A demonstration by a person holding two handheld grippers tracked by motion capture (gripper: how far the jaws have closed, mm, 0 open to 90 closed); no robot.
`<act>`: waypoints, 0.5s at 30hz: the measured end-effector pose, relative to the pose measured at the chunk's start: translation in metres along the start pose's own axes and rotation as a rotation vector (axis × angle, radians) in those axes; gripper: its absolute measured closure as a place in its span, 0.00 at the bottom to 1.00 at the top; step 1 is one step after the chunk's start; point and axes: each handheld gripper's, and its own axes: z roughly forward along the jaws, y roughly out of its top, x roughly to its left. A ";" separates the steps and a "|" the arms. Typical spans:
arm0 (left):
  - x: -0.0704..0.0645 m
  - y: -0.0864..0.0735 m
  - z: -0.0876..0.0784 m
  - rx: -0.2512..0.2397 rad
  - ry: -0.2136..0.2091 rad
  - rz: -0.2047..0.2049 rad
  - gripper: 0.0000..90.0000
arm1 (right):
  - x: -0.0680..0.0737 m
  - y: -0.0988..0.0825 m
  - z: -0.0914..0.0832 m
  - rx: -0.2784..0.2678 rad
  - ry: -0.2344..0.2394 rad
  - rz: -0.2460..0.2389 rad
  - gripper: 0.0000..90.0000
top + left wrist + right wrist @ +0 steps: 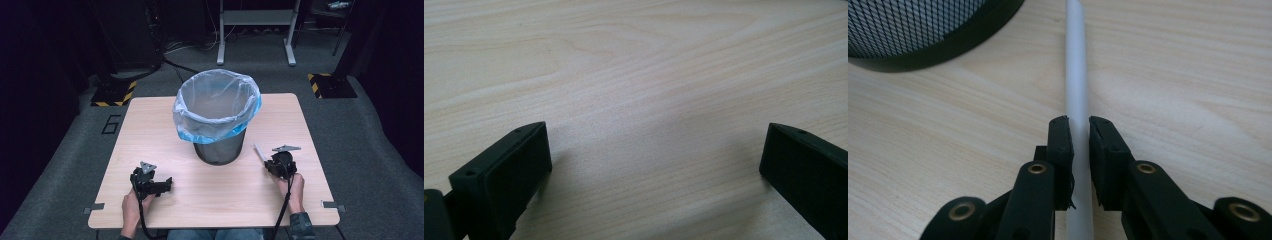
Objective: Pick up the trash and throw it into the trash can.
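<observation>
My right gripper (1080, 131) has its fingers clamped on a white tube (1076, 70), which runs ahead past the mesh bin (923, 30) on the bench (1173, 75). My left gripper (656, 165) rests with fingers wide, nothing between.

One sign can be read: a large figure "6" (111, 123), drawn in dark outline on the grey floor (75, 145) just off the far left corner of the desk (150, 150). No brand, label or other writing is legible on anything else.
</observation>
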 end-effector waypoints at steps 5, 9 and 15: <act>0.000 0.000 0.000 0.000 0.000 0.000 0.00 | 0.000 0.004 -0.013 -0.046 -0.005 -0.007 0.89; 0.000 0.000 0.000 0.000 0.000 -0.001 0.00 | 0.000 0.008 -0.025 -0.087 -0.006 -0.017 0.89; 0.000 0.000 0.000 0.000 0.000 0.000 0.00 | -0.001 0.014 -0.033 -0.114 0.003 -0.018 0.89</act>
